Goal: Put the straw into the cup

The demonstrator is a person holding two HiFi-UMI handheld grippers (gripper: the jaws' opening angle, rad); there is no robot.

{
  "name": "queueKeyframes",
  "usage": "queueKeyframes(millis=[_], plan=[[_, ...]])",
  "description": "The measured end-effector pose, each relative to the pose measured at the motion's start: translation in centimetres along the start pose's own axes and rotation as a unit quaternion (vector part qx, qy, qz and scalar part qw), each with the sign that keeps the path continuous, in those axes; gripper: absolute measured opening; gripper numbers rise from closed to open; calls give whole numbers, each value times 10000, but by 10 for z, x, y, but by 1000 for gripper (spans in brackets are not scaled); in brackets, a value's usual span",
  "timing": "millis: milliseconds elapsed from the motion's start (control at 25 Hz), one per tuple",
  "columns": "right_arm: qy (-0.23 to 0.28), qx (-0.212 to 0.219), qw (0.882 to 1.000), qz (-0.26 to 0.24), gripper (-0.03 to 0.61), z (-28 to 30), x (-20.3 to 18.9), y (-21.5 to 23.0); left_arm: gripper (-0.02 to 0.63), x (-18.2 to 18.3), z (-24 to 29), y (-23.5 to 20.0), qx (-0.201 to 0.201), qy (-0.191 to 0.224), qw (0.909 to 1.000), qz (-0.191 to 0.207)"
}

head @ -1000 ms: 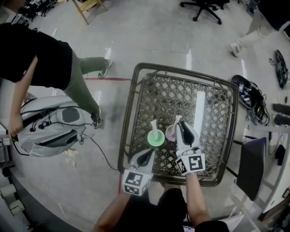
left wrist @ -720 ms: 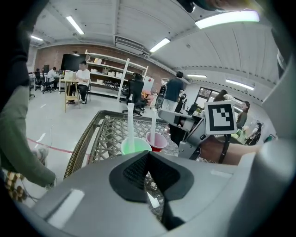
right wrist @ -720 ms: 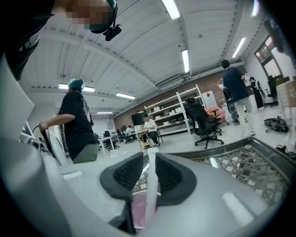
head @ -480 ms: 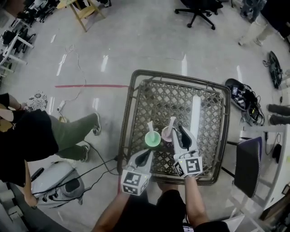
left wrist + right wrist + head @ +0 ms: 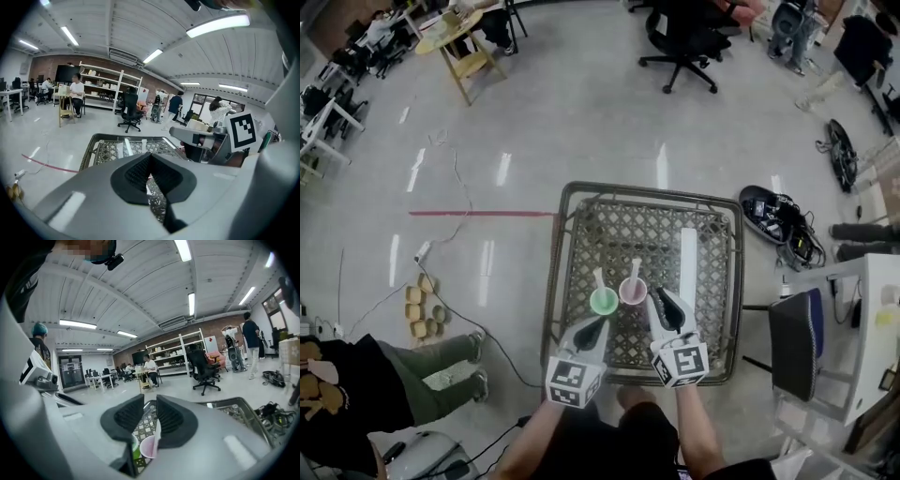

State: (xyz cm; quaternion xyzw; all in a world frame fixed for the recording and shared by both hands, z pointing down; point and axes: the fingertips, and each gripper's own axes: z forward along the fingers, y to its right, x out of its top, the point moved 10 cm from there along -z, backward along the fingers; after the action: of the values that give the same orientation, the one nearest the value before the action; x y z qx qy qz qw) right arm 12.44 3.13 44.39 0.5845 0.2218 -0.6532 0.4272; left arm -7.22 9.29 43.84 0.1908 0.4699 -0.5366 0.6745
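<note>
Straw (image 5: 635, 269) standing in pink cup (image 5: 633, 292), another in green cup (image 5: 603, 301), on wicker counter (image 5: 647, 192); I'm judging insertion done. My right gripper (image 5: 661, 300) jaws just been opening, standing apart, gripping nothing. My left gripper (image 5: 601, 323) jaws sitting together, empty.

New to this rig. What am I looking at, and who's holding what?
No robot: a person holds a two-jaw tool in each hand. The overhead picture is from a camera on the person's head; the other two are from cameras riding on each tool, looking along its jaws. On the lattice table stand a green cup and a pink cup, each with a straw in it; a long white strip lies to their right. The left tool has its jaws together, empty. The right tool has just been opening its jaws, with nothing between them. Nothing is held.
</note>
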Motion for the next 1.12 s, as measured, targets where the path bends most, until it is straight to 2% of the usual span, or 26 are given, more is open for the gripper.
queueKeyframes(millis=[360,600,920,1120], plan=[[133,-269,9991,-290,74,-37,56,-21,6,48,-32,11,-123,325,9990,266],[334,-456,9974,-448,49,-60,90,-33,6,87,-58,13,-94,732,9963,430],[448,-727,9947,-573,8,-91,114,-49,6,113,-83,18,-127,984,9931,627],[534,-728,9943,-572,6,-101,117,-58,6,123,-89,18,-210,1111,9908,745]])
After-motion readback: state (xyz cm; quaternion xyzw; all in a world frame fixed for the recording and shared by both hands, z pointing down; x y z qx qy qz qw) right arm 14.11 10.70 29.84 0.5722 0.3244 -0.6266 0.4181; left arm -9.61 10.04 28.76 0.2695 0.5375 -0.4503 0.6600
